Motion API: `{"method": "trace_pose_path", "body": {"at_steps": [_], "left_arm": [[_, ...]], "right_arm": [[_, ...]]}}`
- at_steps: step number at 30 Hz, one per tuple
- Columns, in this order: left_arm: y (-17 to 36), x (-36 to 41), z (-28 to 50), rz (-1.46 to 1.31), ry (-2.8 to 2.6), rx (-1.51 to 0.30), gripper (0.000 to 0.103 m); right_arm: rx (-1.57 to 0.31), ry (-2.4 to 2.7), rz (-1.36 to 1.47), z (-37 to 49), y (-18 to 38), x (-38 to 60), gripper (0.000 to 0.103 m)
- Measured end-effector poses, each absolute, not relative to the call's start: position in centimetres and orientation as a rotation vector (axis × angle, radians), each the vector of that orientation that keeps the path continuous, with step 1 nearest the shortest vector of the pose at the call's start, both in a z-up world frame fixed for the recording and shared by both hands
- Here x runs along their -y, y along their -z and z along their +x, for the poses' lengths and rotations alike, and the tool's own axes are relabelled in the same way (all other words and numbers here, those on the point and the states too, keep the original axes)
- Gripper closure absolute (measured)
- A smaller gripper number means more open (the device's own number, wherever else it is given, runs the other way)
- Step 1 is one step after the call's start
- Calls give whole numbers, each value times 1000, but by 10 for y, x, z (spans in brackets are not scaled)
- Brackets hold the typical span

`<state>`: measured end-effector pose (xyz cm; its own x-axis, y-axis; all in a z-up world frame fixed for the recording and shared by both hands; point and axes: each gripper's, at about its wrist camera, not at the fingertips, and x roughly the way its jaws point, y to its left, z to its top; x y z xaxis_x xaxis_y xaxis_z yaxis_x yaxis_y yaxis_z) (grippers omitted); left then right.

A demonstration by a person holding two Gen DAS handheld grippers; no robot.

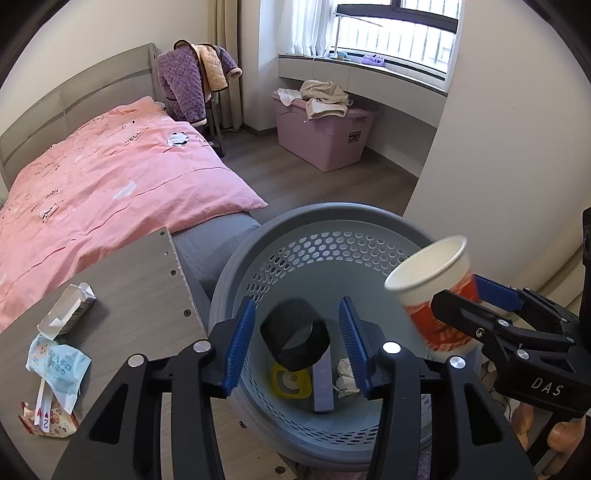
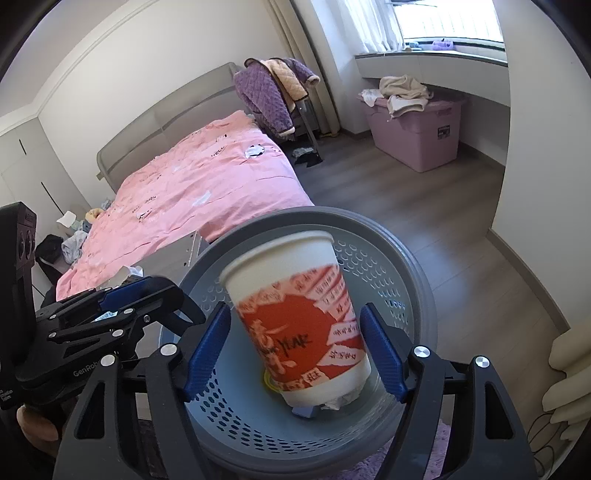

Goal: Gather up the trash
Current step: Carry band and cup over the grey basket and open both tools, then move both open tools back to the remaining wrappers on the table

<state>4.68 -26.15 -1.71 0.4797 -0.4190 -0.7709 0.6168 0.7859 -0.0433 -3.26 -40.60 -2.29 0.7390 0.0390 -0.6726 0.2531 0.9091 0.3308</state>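
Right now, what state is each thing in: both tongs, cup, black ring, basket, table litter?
Basket: upright, trash at its bottom.
Left tongs: open, touching nothing.
Black ring: loose inside the left tongs, blurred, above the basket.
Paper cup: tilted, blurred, above the basket.
Right tongs: open, gaps beside the paper cup.
Carton: lying on the table, end open.
Blue wrapper: crumpled, on the table.

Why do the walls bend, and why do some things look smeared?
Left wrist view: the fisheye lens bows the wall and bed, dark corners frame the circle, the window is blown out, and the black ring between the open left gripper fingers is blurred. Right wrist view: same curving, and the paper cup print is smeared between the right gripper fingers.
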Motion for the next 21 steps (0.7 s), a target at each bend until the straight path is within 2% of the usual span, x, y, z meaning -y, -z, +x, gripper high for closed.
{"method": "trace_pose_path", "body": {"at_steps": [2, 5, 21], "left_arm": [[16, 260, 46, 256, 632, -851, 46], [14, 257, 44, 259, 621, -842, 44], [16, 244, 43, 232, 597, -861, 41]], "right_arm": [[-726, 125, 422, -35, 22, 406, 23], [-725, 130, 422, -36, 22, 406, 23], [-737, 110, 423, -41, 25, 397, 23]]}}
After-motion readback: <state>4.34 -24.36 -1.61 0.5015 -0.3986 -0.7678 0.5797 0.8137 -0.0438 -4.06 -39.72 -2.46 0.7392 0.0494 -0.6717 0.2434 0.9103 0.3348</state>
